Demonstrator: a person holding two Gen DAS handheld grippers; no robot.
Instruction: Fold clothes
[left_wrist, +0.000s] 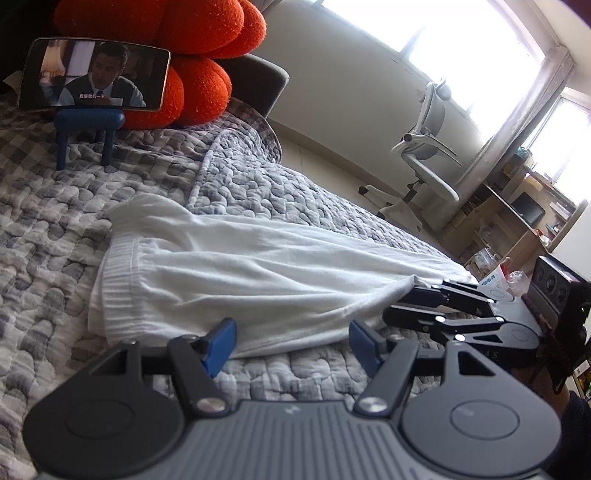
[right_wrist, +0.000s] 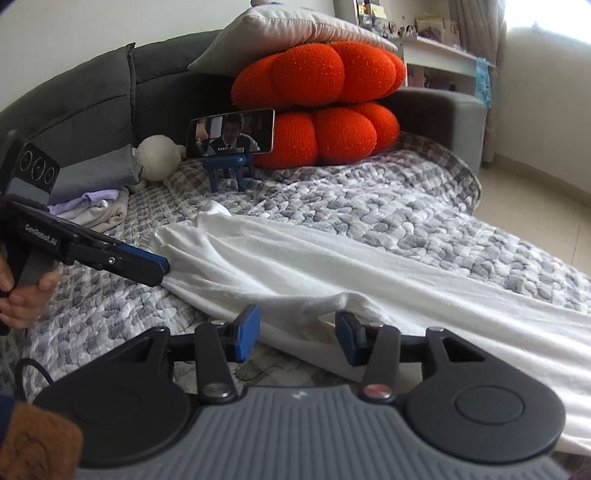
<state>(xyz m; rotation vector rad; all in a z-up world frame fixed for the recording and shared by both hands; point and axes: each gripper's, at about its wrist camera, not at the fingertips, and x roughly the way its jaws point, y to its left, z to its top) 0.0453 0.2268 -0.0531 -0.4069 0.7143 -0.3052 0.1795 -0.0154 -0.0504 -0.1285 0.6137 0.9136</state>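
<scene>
A long white garment (left_wrist: 236, 269) with a ribbed elastic waistband (left_wrist: 110, 280) lies stretched across the grey-and-white quilted bedspread (left_wrist: 44, 221). My left gripper (left_wrist: 291, 343) is open at the garment's near edge, and the cloth lies between its blue pads (left_wrist: 221, 341) without being pinched. From the right wrist view it shows side-on as the left gripper (right_wrist: 160, 267), tips at the waistband end. My right gripper (right_wrist: 299, 334) stands open further along the same edge, where a raised fold of the garment (right_wrist: 332, 301) sits between its pads. It also appears as the right gripper (left_wrist: 402, 301), with the hem draped on its upper finger.
A phone on a blue stand (right_wrist: 231, 134) plays video before orange cushions (right_wrist: 325, 107) and a grey headboard (right_wrist: 92, 85). A stack of folded clothes (right_wrist: 92, 206) and a white plush (right_wrist: 159, 157) lie at the back left. An office chair (left_wrist: 424, 155) and shelves (left_wrist: 517, 210) stand beyond the bed.
</scene>
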